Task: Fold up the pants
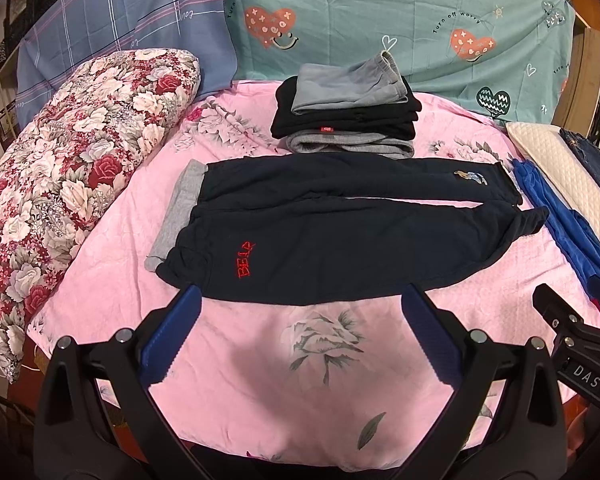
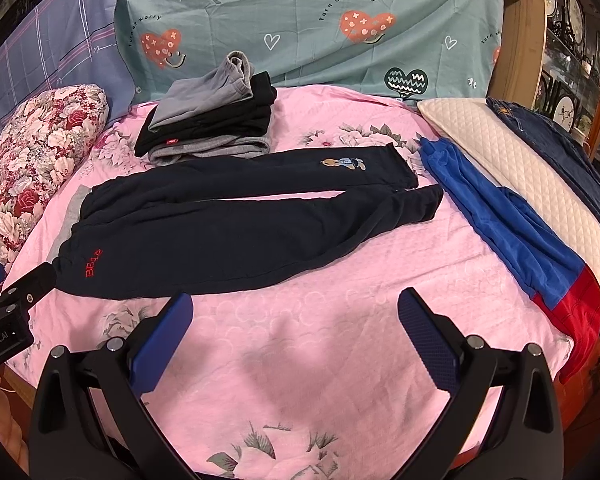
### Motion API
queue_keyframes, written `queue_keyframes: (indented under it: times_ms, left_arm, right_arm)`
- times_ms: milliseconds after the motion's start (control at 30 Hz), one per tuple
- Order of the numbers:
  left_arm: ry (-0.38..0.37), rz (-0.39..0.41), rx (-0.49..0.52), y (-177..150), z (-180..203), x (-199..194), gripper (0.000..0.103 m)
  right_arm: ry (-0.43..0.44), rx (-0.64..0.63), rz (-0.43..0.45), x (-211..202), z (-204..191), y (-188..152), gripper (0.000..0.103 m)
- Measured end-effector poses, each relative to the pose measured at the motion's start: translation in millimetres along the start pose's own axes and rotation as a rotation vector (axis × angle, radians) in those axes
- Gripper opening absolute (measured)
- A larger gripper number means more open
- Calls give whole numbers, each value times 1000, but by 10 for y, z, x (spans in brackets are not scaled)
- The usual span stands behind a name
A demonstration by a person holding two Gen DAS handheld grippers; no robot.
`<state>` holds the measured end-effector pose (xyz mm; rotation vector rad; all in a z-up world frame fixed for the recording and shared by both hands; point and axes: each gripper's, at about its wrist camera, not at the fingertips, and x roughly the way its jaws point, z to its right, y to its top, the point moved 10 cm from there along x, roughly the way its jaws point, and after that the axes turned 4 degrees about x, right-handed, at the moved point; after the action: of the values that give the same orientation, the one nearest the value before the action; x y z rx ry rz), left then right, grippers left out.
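Dark pants lying flat across a pink bedsheet, both grippers hanging wide and empty before them.

The pink bedsheet [image 1: 320, 392] is filling both views, with the dark pants [image 1: 340, 236] stretching sideways across it, waistband left, cuffs right, legs lying side by side with a thin gap between them. Behind them a stack of folded clothes [image 1: 346, 112] is sitting, and a blue garment [image 2: 500, 220] is lying just beside the cuffs. The left gripper [image 1: 300, 300] is hovering with its jaws spread at the near hem below the red lettering [image 1: 245, 259]; the right gripper [image 2: 296, 308] is waiting likewise, nearer the legs. Likely risk: a pinch catching the sheet along with the fabric, or only the top layer, so the fold is dragging crooked. The grey lining at the waist is partly tucking under, and the garment's underside is staying hidden.
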<state>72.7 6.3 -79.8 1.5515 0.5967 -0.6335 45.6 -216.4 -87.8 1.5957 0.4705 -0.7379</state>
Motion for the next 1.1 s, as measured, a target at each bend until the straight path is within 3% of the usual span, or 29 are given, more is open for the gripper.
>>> queue_keyframes:
  times_ms: [1100]
  left_arm:
    - [3,3,-18,-3,-3,10,101]
  right_arm:
    - [-1,-2,-4,10,-53,-31,102]
